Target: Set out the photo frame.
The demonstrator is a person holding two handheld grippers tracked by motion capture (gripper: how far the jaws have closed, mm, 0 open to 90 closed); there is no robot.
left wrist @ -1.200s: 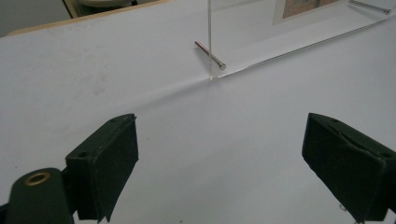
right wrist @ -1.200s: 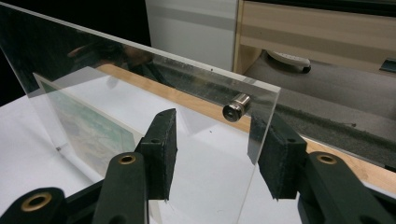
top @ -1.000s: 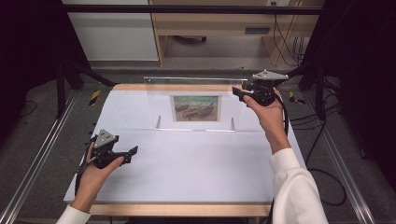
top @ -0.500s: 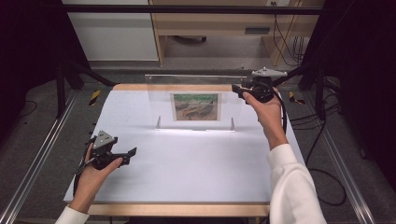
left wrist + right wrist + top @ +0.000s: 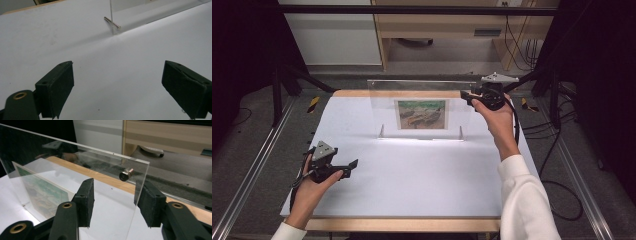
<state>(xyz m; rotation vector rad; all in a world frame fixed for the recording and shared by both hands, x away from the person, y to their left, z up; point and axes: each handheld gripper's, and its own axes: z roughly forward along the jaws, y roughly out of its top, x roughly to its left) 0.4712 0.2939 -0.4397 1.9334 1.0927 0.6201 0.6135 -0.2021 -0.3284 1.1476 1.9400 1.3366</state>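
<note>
Fingers (image 5: 467, 95) of the right gripper sit at the top right corner of the clear acrylic frame (image 5: 422, 107) standing mid-desk (image 5: 412, 190) in the high view, left fingers (image 5: 120, 87) gape empty over white desk, and right fingers (image 5: 115, 200) straddle the panel edge, half open, unpressed.

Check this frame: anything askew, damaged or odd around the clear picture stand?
Nothing stands out. The clear picture stand sits upright and intact on the white table; the right gripper straddles its upper corner, pads apart.
</note>
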